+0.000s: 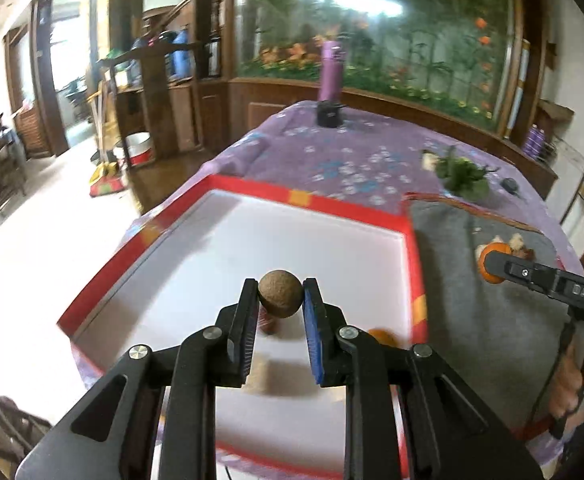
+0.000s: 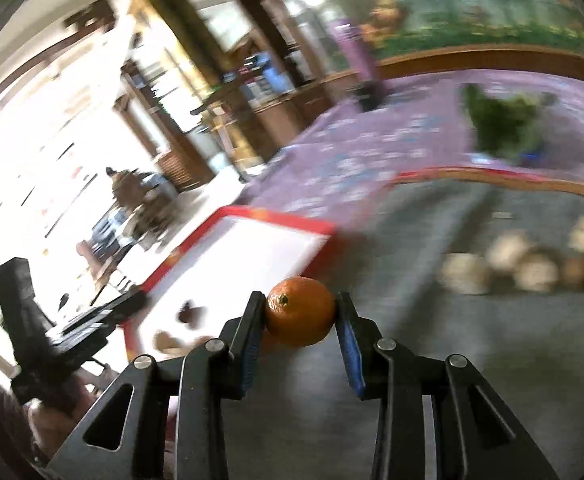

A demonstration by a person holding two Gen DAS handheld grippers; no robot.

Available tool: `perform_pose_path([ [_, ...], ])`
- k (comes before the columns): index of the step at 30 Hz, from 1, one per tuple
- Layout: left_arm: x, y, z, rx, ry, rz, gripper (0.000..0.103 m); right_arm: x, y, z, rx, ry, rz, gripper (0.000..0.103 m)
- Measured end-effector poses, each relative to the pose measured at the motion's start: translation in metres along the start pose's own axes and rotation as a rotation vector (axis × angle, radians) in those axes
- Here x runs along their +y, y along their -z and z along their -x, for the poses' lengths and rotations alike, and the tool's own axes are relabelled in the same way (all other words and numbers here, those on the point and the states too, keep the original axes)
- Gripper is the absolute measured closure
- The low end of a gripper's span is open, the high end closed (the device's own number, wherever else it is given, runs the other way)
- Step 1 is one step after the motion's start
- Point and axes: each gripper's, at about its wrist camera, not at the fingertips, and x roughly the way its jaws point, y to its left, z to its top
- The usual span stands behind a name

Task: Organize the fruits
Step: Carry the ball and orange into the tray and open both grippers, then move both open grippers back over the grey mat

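Observation:
My left gripper (image 1: pixel 280 298) is shut on a small round brown fruit (image 1: pixel 279 294), held above the white floor of a red-rimmed box (image 1: pixel 312 200). A dark reddish fruit (image 1: pixel 268 325) and an orange fruit (image 1: pixel 383 337) lie in the box below it. My right gripper (image 2: pixel 300 312) is shut on a small orange (image 2: pixel 300 311) over a grey mat (image 2: pixel 472 340). In the left wrist view that right gripper (image 1: pixel 492 266) shows at the right with the orange (image 1: pixel 488 258) in its tips. The red-rimmed box (image 2: pixel 247 213) lies left of the mat, with blurred fruits (image 2: pixel 171 342) inside.
Several pale and brownish fruits (image 2: pixel 508 264) lie blurred on the grey mat at the right. A green leafy bunch (image 1: pixel 462 174) rests on the purple flowered tablecloth (image 1: pixel 332 160) behind. A purple bottle on a black stand (image 1: pixel 330 80) stands at the far table edge.

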Motion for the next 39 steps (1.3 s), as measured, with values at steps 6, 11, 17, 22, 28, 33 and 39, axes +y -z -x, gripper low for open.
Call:
perform_pose_path([
  [6,0.014,0.014,-0.008,0.023,-0.007,0.015,0.084,0.055,0.013,-0.036,0.071,-0.039,0.100,0.068],
  [11,0.016,0.018,-0.012,0.036,0.006,0.013,0.084,0.074,0.020,-0.052,0.100,-0.038,0.129,0.067],
  [17,0.014,0.023,-0.014,0.057,0.016,0.011,0.084,0.089,0.026,-0.069,0.128,-0.032,0.172,0.067],
  [22,0.014,0.025,-0.017,0.072,0.003,0.011,0.083,0.092,0.030,-0.073,0.152,-0.028,0.174,0.065],
  [28,0.012,0.024,-0.015,0.077,-0.021,0.008,0.081,0.088,0.031,-0.064,0.135,-0.055,0.153,0.065],
  [33,0.005,0.019,-0.007,0.041,-0.043,0.002,0.040,0.073,0.021,-0.045,0.079,-0.034,0.134,0.064],
  [39,-0.017,0.012,0.004,0.012,-0.016,-0.049,0.037,0.028,0.011,-0.018,0.033,0.039,0.071,0.061],
])
